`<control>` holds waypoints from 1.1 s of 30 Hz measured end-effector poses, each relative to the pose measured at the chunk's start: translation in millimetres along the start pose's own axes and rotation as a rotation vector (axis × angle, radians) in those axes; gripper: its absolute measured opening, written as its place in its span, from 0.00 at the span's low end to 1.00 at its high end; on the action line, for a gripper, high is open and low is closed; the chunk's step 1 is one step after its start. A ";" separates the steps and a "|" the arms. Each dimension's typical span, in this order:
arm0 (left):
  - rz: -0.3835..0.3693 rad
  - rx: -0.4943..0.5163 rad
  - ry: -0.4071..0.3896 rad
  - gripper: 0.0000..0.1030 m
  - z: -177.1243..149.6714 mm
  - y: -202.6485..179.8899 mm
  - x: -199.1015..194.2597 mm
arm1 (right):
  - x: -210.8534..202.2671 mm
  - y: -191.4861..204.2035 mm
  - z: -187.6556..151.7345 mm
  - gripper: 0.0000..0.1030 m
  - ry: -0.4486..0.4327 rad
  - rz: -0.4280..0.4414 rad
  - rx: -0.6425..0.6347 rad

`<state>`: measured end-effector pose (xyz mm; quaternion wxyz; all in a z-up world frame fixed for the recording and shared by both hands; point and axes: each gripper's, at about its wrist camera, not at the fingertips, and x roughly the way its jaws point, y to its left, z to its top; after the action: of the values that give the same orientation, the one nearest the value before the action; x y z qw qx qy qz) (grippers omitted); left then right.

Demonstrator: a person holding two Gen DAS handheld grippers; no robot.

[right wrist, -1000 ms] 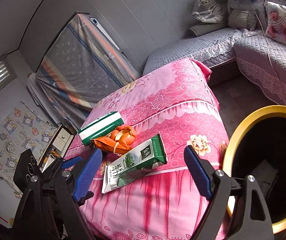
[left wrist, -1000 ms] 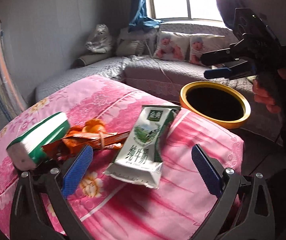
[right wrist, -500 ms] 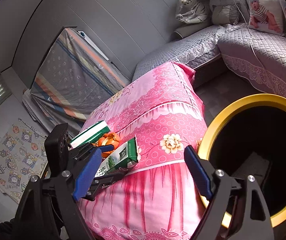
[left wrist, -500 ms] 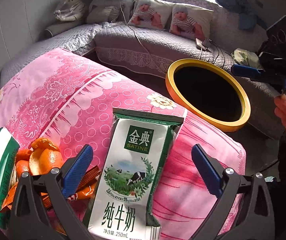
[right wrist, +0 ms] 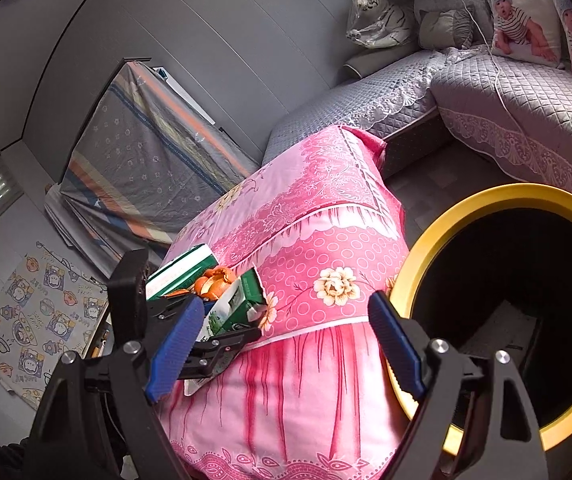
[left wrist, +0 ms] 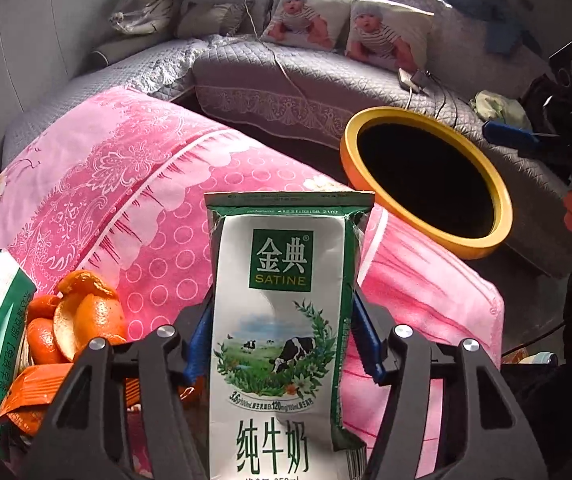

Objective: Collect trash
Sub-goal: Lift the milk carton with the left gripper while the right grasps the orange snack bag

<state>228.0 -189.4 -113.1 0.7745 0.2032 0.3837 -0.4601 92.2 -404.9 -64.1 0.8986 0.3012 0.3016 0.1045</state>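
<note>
Milk carton [left wrist: 282, 320], near the pink bed's [left wrist: 126, 184] edge, pinched by left hand-held gripper [left wrist: 282, 332]; right hand-held gripper [right wrist: 286, 344] wide open, empty. Soft, flattened: liable to buckle and slip before reaching bin [left wrist: 501, 216].

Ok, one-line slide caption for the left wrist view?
Left gripper clamps a Satine milk carton on the pink quilt, yellow-rimmed bin beyond.

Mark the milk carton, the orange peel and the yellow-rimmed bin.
milk carton [left wrist: 280, 320], left wrist view, on its printed front face.
orange peel [left wrist: 86, 316], left wrist view, on the curled upper piece.
yellow-rimmed bin [right wrist: 481, 200], right wrist view, on the rim's top arc.
</note>
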 end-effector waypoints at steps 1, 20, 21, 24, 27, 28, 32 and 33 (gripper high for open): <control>-0.008 -0.002 -0.036 0.55 0.9 -1.1 -11.6 | 0.3 2.0 -0.1 0.79 0.002 0.000 -0.007; 0.426 -0.506 -0.577 0.55 -167.6 13.5 -234.6 | 63.6 93.6 -24.3 0.78 0.108 0.001 -0.424; 0.431 -0.520 -0.585 0.55 -172.6 10.9 -236.5 | 71.0 104.2 -27.5 0.78 0.114 -0.002 -0.473; 0.409 -0.532 -0.594 0.55 -181.3 8.1 -238.5 | 97.6 135.6 -38.1 0.78 0.147 0.011 -0.628; 0.405 -0.520 -0.595 0.55 -179.7 3.5 -237.1 | 132.4 160.2 -48.8 0.76 0.217 0.030 -0.762; 0.400 -0.518 -0.600 0.55 -179.2 1.6 -237.4 | 144.2 166.9 -52.8 0.73 0.237 0.020 -0.806; 0.371 -0.521 -0.618 0.55 -180.8 5.2 -238.0 | 188.8 187.4 -63.4 0.64 0.308 -0.020 -0.933; 0.368 -0.518 -0.621 0.55 -180.6 5.1 -238.0 | 199.2 190.4 -64.4 0.61 0.323 -0.030 -0.949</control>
<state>91.7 66.2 -39.9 0.9474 -0.0807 0.1928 -0.2423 210.7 -148.8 -85.5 0.8799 -0.1650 0.3603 0.2622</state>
